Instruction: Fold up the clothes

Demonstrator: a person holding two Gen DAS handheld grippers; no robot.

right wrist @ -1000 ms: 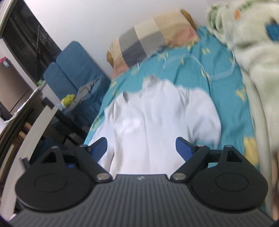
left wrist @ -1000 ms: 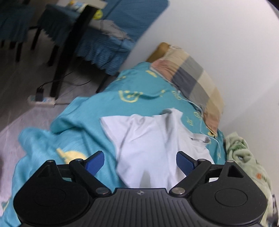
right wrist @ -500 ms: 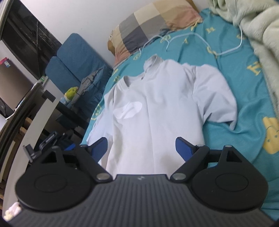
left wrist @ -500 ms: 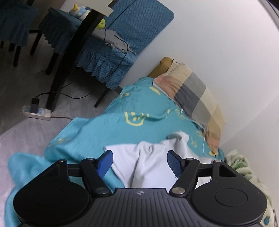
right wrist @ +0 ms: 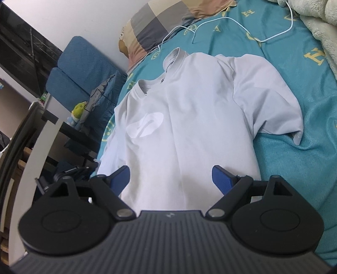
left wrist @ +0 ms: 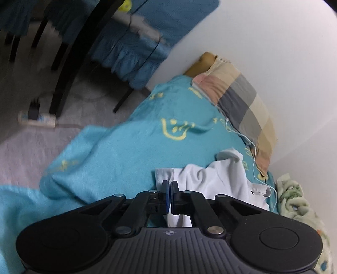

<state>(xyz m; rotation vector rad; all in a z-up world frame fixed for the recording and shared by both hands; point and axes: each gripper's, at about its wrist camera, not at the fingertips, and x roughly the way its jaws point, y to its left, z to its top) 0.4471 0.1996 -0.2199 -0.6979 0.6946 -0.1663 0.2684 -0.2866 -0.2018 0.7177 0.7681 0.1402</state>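
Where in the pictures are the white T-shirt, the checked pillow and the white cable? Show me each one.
white T-shirt point(right wrist: 189, 118), right wrist view, on the middle of its chest.
checked pillow point(left wrist: 242, 99), left wrist view, on a grey square of its cover.
white cable point(right wrist: 223, 19), right wrist view, on its curve across the blue sheet.

Left wrist view: sits low and close over the bed's edge, looking past its own jaws across the teal blanket point(left wrist: 130, 151) toward the checked pillow point(left wrist: 242, 105) at right of centre; floor and a blue chair point(left wrist: 130, 48) fill the upper left.

Right wrist view: higher, looking along the bed toward the headboard end, white T-shirt point(right wrist: 189, 118) filling frame centre, same pillow at top centre.

Shared: T-shirt, pillow, teal blanket, white cable point(right wrist: 231, 23), pale fleece blanket point(right wrist: 316, 23), blue chair.
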